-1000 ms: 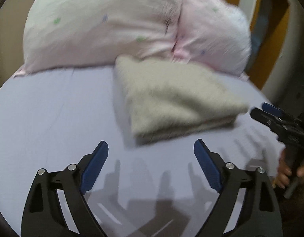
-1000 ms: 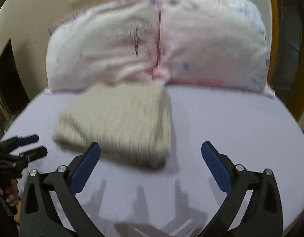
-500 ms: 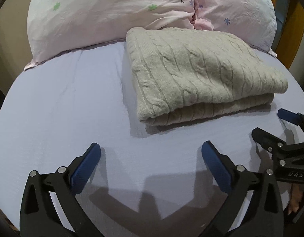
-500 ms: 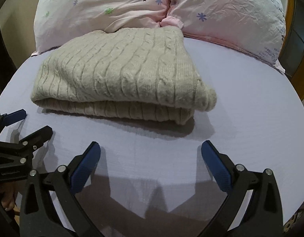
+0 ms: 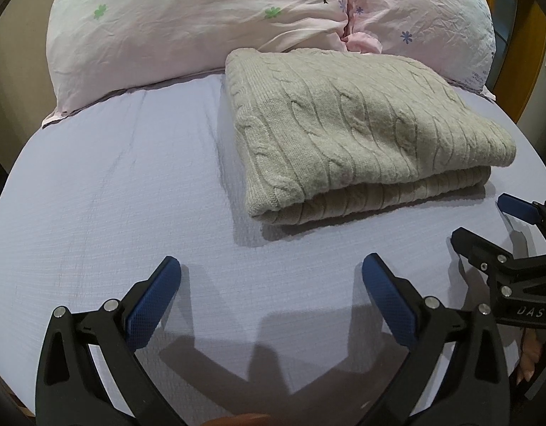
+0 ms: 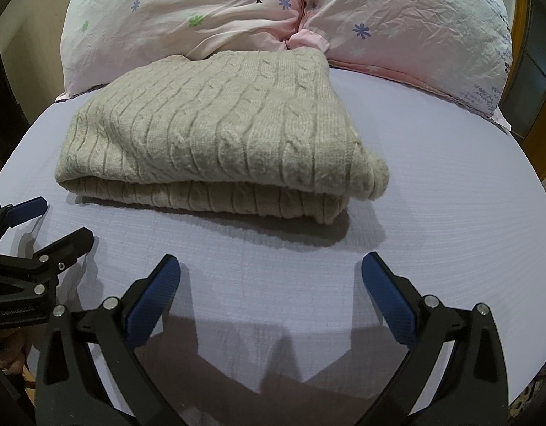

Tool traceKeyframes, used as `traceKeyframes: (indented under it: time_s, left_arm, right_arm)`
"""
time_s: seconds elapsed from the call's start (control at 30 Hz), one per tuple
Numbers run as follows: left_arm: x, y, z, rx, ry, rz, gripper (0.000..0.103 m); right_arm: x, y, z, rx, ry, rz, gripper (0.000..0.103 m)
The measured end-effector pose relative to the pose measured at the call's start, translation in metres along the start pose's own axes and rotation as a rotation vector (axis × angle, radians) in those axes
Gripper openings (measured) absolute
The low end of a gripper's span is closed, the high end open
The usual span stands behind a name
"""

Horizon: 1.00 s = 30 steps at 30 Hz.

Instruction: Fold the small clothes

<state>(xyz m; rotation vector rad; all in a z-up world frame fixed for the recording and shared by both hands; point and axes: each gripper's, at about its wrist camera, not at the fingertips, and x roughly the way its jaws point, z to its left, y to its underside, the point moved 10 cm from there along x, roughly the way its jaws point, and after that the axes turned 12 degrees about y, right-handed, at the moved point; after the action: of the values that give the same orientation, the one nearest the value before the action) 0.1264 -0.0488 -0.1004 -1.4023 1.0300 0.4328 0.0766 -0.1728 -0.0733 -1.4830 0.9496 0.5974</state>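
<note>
Both grippers have steadied and drawn nearer the bed since a second ago, when the views were blurred and the sweater sat farther off; it now fills more of each view, sharp and unmoved on the sheet. Spread across both views is the lavender bed sheet (image 5: 113, 184), smooth apart from faint creases. Against its far edge lean two pale pink pillows (image 5: 187, 25) printed with small flowers and a tree, meeting at a seam in the middle. Folded in two layers, the beige cable-knit sweater (image 5: 358, 131) lies flat on the sheet, its back edge touching the pillows where they meet and its fold facing the grippers. Near its front edge but apart from it, the left gripper (image 5: 271, 277) hangs above the sheet with its blue-padded jaws spread wide, holding nothing. Just beside it, the right gripper (image 6: 271, 277) hangs likewise over bare sheet, its jaws equally wide and empty, each gripper showing at the edge of the other's view.
</note>
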Motion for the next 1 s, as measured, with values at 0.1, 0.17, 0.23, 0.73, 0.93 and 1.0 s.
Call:
traceKeyframes:
  time_s: [0.1,0.17,0.23,0.73,0.93,1.0]
  left_arm:
    - [0.0000,-0.0001,-0.0002,-0.001,-0.001,0.001,0.102]
    - [0.0000,-0.0001,-0.0002,-0.001,-0.001,0.003,0.102]
    - [0.0001,-0.0003,0.0004,-0.001,-0.001,0.006,0.102]
    - [0.0003,0.0001,0.0011,-0.007,-0.003,0.024,0.102]
    - [0.0009,0.0005,0.0008,-0.009,-0.003,0.027,0.102]
    - [0.0012,0.0010,0.0011,-0.011,-0.004,0.029,0.102]
  right_arm:
    - [-0.0001,-0.0001,0.0000,0.000,0.000,0.000,0.101]
    - [-0.0001,0.0000,0.0000,0.000,0.000,0.000,0.101]
    - [-0.0002,-0.0001,-0.0001,0.000,0.000,0.000,0.101]
    - [-0.0002,-0.0002,-0.0002,0.000,0.000,-0.001,0.101]
    - [-0.0003,-0.0003,0.0001,0.000,0.000,-0.001,0.101]
    - [-0.0003,-0.0004,0.0001,0.000,0.000,-0.001,0.101]
